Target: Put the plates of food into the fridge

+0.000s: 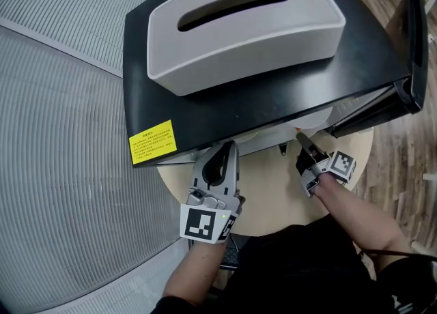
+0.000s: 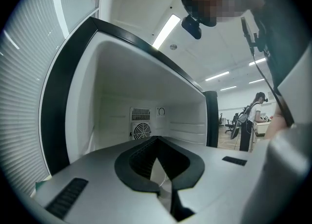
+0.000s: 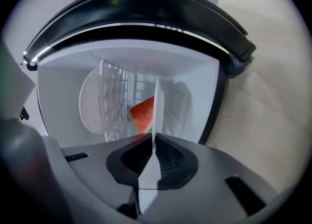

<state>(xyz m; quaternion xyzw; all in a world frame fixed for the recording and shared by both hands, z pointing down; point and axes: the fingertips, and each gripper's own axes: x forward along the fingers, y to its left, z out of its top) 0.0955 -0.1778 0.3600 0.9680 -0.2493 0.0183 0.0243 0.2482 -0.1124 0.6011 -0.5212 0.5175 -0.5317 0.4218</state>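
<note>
Black fridge (image 1: 273,94) tops round table (image 1: 273,193) (wood floor (image 1: 410,152) beside).

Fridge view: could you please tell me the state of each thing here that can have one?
Fridge: door open.
Held plate: gripped by its rim, carrying a watermelon slice, at the fridge opening.
Right claw: shut on the held plate.
Other plate: already inside, on the wire shelf.
Left claw: shut, holding nothing.
</note>
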